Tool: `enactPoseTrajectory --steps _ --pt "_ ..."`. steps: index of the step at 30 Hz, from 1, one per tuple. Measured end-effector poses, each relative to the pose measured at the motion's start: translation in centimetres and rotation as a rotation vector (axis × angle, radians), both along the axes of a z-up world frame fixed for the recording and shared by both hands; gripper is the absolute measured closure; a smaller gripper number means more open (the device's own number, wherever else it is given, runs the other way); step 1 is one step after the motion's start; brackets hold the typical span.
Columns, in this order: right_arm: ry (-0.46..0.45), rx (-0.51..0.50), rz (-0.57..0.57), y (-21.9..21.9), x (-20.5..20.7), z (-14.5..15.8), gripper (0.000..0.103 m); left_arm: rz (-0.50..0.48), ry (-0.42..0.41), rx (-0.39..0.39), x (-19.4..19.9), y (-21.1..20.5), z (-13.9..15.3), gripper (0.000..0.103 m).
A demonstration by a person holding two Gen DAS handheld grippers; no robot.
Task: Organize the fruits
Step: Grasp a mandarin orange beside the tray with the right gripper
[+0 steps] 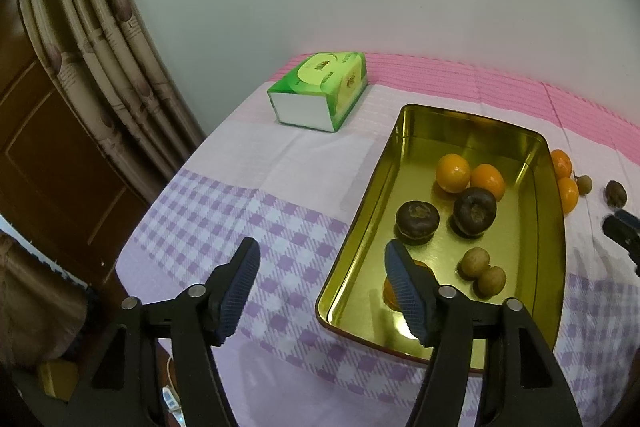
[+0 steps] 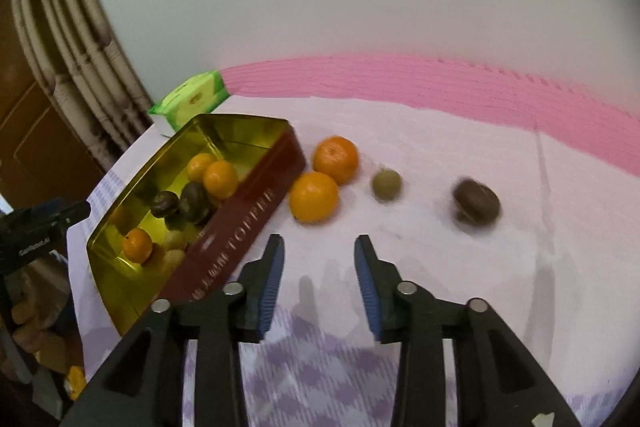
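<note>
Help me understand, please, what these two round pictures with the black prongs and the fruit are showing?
Each picture comes from a camera mounted on a hand-held two-finger gripper, looking along its fingers. A person carries one in each hand. The left gripper hangs open over the near corner of a gold tin that holds oranges, dark fruits and small brown ones. The right gripper is open too, holding nothing, facing the fruit left on the tablecloth: two oranges, a small greenish-brown fruit and a dark fruit. A green tissue pack lies beyond the tin.
</note>
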State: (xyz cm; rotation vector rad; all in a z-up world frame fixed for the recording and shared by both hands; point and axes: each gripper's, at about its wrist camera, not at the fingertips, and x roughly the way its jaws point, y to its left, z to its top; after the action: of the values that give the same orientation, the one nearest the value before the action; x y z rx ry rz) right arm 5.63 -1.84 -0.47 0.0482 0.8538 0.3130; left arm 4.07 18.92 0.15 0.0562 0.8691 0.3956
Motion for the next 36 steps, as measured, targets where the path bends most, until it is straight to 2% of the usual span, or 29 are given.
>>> enactPoseTrajectory --steps 3,9,15,16,17,22,26,30,32,36 --pt "0.019 0.007 -0.015 1.1 1.7 -0.4 0.061 -0.005 -0.001 0.008 0.2 -0.3 0.0 0.033" --pt "0.055 -0.009 -0.043 2.4 4.7 -1.7 0.061 -0.016 0.004 0.006 0.3 -0.4 -0.1 0.032" --pt "0.095 0.048 -0.072 2.6 6.8 -3.0 0.060 -0.022 0.015 0.008 0.5 -0.6 -0.4 0.032" --pt "0.101 0.050 -0.071 2.5 6.9 -3.2 0.060 -0.023 0.015 0.013 0.5 -0.7 -0.5 0.032" --pt "0.103 0.047 -0.069 2.7 7.0 -3.3 0.068 -0.024 0.015 0.017 0.5 -0.7 -0.5 0.032" --pt "0.086 0.028 -0.032 2.2 5.3 -3.1 0.069 -0.041 0.015 0.036 0.3 -1.2 -0.4 0.032" --pt "0.021 -0.035 -0.059 -2.3 0.1 -1.6 0.069 -0.070 -0.017 0.053 -0.2 -2.1 0.5 0.032" --pt "-0.002 -0.137 -0.152 -8.7 -3.7 -1.0 0.069 -0.128 -0.041 0.054 -0.9 -3.9 1.8 0.032" --pt "0.009 -0.167 -0.225 -12.5 -4.7 -1.1 0.069 -0.177 -0.056 0.023 -1.2 -4.9 2.7 0.032" --pt "0.013 -0.197 -0.340 -18.0 -5.3 -1.3 0.069 -0.313 -0.044 -0.118 -1.5 -7.2 3.9 0.032"
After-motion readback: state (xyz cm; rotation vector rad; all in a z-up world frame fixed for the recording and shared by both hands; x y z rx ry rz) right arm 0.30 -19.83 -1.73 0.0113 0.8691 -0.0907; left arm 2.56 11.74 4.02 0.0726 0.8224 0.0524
